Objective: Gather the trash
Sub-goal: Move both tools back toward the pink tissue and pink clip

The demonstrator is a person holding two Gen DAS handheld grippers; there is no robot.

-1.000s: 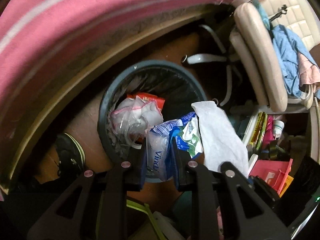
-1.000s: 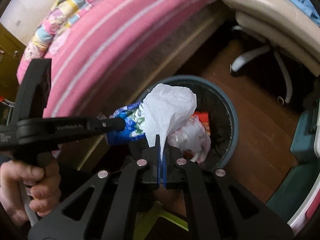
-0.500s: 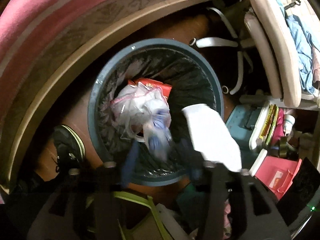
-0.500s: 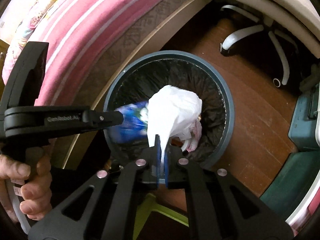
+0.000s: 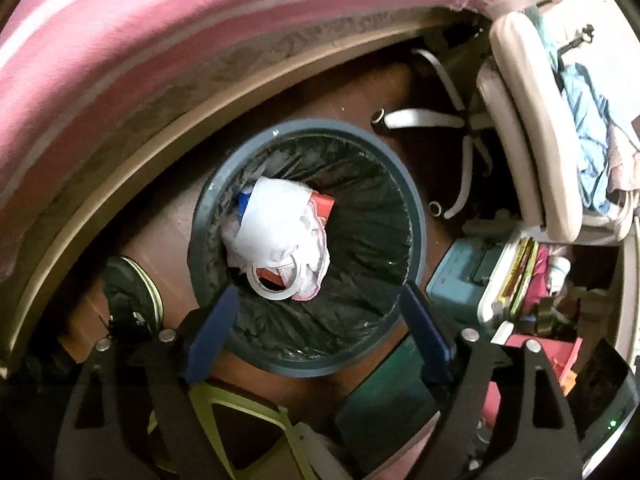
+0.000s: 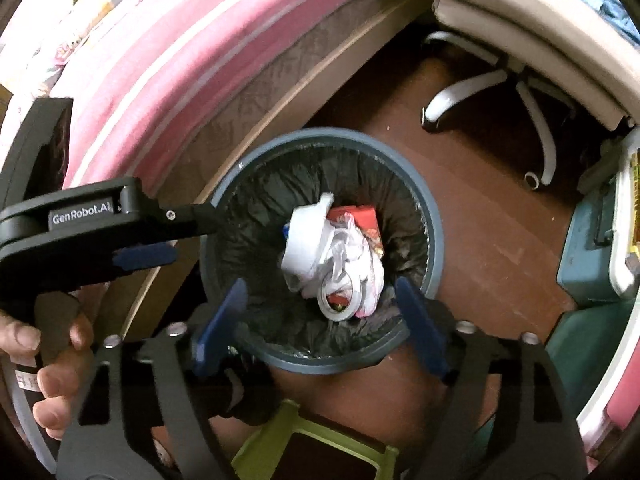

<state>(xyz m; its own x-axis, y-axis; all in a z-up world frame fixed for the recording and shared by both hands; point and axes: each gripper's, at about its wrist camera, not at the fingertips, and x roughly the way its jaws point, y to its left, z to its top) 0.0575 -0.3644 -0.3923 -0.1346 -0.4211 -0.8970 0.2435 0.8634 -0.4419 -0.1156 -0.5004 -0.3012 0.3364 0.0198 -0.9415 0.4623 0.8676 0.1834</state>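
A round blue-grey trash bin with a black liner stands on the brown floor beside the bed. Inside lie a white tissue, a blue wrapper edge, crumpled clear plastic, a tape ring and a red packet. My left gripper hangs above the bin, jaws opening wide, nothing between them. My right gripper also hovers over the bin, jaws opening, empty. The left gripper's body shows at the left of the right wrist view, held by a hand.
A pink bed curves along the top left. An office chair with clothes stands at right. A teal box, books, a dark shoe and a green stool crowd the floor.
Both grippers opened from their grips. The blue wrapper left my left gripper and the white tissue left my right; both now lie in the bin on the other trash.
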